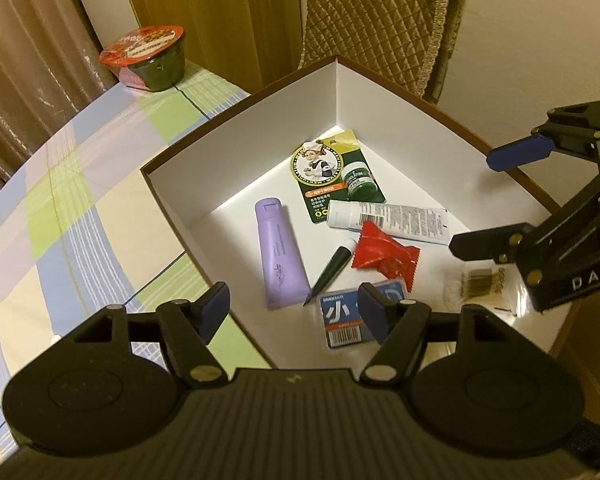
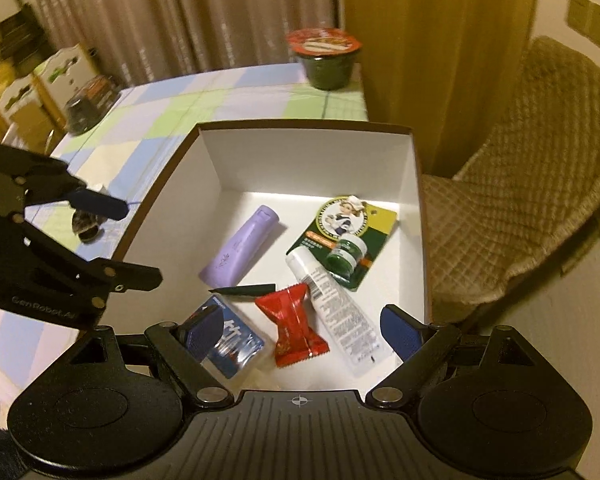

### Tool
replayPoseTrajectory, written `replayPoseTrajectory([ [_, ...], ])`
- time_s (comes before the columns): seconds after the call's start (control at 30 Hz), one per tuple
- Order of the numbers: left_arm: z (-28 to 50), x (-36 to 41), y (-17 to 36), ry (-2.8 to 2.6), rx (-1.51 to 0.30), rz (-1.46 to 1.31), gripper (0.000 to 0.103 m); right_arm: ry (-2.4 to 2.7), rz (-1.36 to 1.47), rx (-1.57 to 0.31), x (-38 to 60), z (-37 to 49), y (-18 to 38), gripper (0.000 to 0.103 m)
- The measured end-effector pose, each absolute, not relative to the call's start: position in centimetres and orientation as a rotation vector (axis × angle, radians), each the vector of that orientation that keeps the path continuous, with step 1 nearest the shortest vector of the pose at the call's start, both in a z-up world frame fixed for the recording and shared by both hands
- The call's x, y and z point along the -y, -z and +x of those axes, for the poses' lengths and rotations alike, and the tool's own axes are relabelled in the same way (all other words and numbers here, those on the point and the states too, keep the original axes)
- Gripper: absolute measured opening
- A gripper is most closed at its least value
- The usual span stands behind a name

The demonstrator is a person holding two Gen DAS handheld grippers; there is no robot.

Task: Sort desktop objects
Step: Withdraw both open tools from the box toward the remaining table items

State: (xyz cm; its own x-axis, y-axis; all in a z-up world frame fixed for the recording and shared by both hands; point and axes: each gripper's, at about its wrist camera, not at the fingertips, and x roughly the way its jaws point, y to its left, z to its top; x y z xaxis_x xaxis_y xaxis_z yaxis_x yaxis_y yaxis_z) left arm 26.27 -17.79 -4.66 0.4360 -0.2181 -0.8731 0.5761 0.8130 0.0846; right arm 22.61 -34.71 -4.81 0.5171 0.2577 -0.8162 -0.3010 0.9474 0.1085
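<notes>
A brown-rimmed box (image 1: pixel 240 109) (image 2: pixel 300 125) with a white inside stands on the checked tablecloth. In it lie a purple tube (image 1: pixel 280 256) (image 2: pixel 240 252), a green blister card with a small jar (image 1: pixel 332 176) (image 2: pixel 344 236), a white tube (image 1: pixel 388 220) (image 2: pixel 336 312), a red packet (image 1: pixel 384 258) (image 2: pixel 294 320), a dark green pointed stick (image 1: pixel 332 272) (image 2: pixel 244 291), a blue pack (image 1: pixel 346 322) (image 2: pixel 236 340) and a clear bag of small parts (image 1: pixel 480 284). My left gripper (image 1: pixel 296 312) (image 2: pixel 128 240) hovers open and empty over the box's near-left edge. My right gripper (image 2: pixel 300 334) (image 1: pixel 488 200) hangs open and empty above the box.
A sealed noodle bowl (image 1: pixel 148 56) (image 2: pixel 326 56) stands at the table's far corner. A small dark blurred object (image 2: pixel 86 226) lies on the cloth (image 2: pixel 160 112) left of the box. A quilted chair (image 2: pixel 520 200) stands beside the box, and a dark container (image 2: pixel 86 108) with cartons sits beyond the far-left edge.
</notes>
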Motion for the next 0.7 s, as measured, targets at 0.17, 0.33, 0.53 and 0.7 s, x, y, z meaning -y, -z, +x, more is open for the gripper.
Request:
replayPoseTrajectory([
  [0.17,24.4,16.7,3.5,0.544,-0.974,0.403,0.075,-0.265,0.005,-0.947,34.1,20.4,3.7,0.088],
  [0.33,22.5,15.5,2.5,0.579,-0.943,0.417,0.075,-0.197,0.039,-0.922,32.9,18.2,3.0,0.088],
  [0.53,20.5,13.7,2.0,0.624,-0.926,0.431,0.078,-0.103,0.074,-0.889,31.3,15.1,2.5,0.088],
  [0.7,18.9,11.9,1.8,0.651,-0.917,0.443,0.079,-0.023,0.108,-0.866,30.1,12.5,2.3,0.088],
])
